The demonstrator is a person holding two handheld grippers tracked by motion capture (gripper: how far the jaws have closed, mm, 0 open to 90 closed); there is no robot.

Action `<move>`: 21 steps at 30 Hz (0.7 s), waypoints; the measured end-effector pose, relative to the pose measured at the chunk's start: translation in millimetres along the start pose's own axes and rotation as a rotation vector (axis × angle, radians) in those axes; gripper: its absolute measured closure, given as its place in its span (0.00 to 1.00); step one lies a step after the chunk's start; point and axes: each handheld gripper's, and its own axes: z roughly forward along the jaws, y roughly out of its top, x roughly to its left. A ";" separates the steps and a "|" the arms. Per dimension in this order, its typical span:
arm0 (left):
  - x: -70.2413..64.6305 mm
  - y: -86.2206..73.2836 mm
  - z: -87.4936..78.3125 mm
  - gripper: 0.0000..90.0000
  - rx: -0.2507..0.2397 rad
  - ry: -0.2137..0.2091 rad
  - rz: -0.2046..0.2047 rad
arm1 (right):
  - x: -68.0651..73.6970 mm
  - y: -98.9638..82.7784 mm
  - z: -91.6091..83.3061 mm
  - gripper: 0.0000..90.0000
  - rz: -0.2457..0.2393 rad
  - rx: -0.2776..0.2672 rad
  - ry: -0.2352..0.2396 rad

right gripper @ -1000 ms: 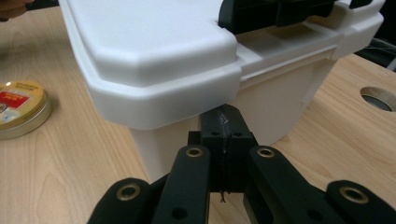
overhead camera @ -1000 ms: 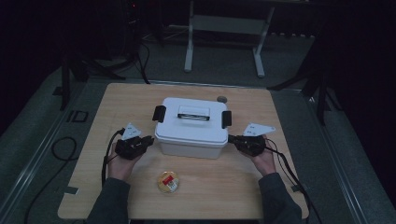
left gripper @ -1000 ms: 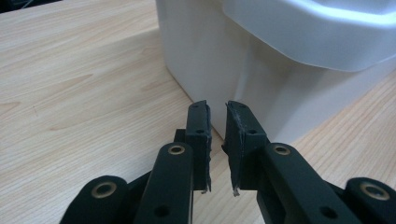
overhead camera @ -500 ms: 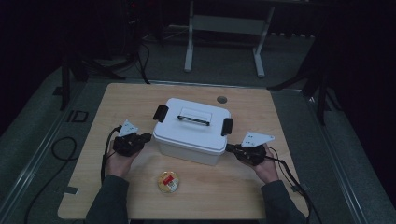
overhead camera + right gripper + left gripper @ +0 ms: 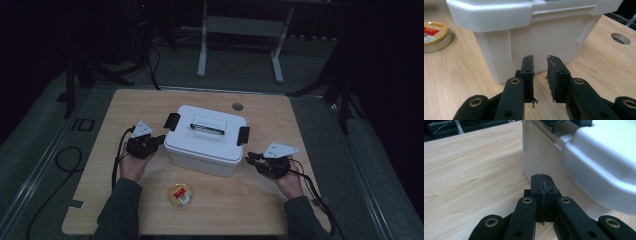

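On the table the white box (image 5: 206,140) sits lid-on, latches untouched, my left claw (image 5: 159,140) clenched empty, right claw (image 5: 248,158) just cracking open on nothing, so basically everything's left.

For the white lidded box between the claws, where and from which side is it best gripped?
Probably under the overhanging lid rim of the white box, one claw at each short end, coming in level from the sides. The black latches sit there and the walls taper below.
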 end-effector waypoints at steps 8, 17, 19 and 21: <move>-0.7 3.9 2.8 1.00 -0.006 -0.023 0.003 | -5.1 -6.8 -3.8 0.77 0.029 0.007 -0.034; -8.6 4.8 1.4 1.00 0.006 -0.034 0.013 | -8.0 -9.7 -6.2 0.68 0.047 0.009 -0.047; -11.4 4.8 0.0 1.00 0.015 -0.037 0.021 | -9.4 -10.5 -7.0 0.65 0.056 0.011 -0.052; -14.8 4.5 -1.9 1.00 0.022 -0.037 0.032 | -11.5 -11.4 -8.0 0.61 0.071 0.011 -0.059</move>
